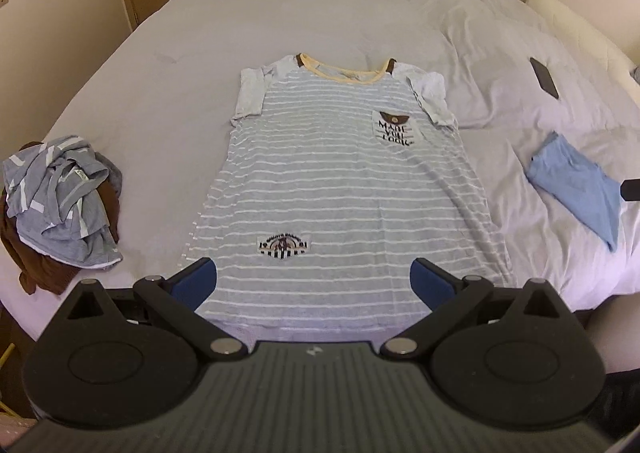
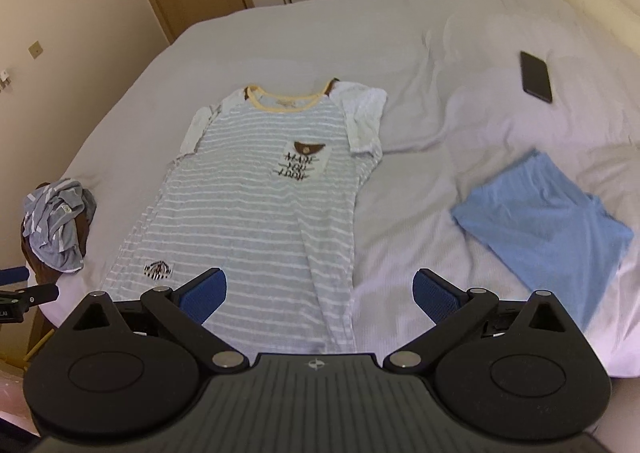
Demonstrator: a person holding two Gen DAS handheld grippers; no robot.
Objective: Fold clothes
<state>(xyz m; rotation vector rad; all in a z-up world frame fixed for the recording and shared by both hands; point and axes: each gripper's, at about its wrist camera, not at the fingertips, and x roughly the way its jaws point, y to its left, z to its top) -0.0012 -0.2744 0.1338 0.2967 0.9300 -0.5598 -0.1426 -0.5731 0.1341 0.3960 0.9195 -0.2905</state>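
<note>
Spread flat, front up, on the grey bedsheet [image 1: 168, 65]: a striped T-shirt [image 1: 332, 181], neckline with its yellow collar [image 1: 344, 75] toward the far side of the bed, hem toward the cameras, both short sleeves lying out at the shoulders. Printed chest pocket [image 1: 394, 129] on the shirt's right-hand side in both views, small badge patch [image 1: 283, 247] near the hem on the other side. Left gripper [image 1: 314, 285] poised above the hem, blue-padded fingers [image 1: 196, 283] spread wide, nothing pinched between them; seen from the left wrist, the lower middle of the shirt fills the gap between the pads, hem edge just short of the gripper body, whether any pad touches the cloth not clear. Right gripper [image 2: 320, 295] likewise spread wide and empty, set over the shirt's right-hand side seam: one pad over striped cloth, the other over bare sheet, side edge of the shirt running up between them. Crumpled pile of grey and brown clothes [image 1: 60, 209] at the bed's left edge, well apart from the shirt. Folded blue garment [image 2: 548, 221] on the right, apart from the shirt, and a dark phone [image 2: 536, 77] beyond it on the rumpled sheet.
</note>
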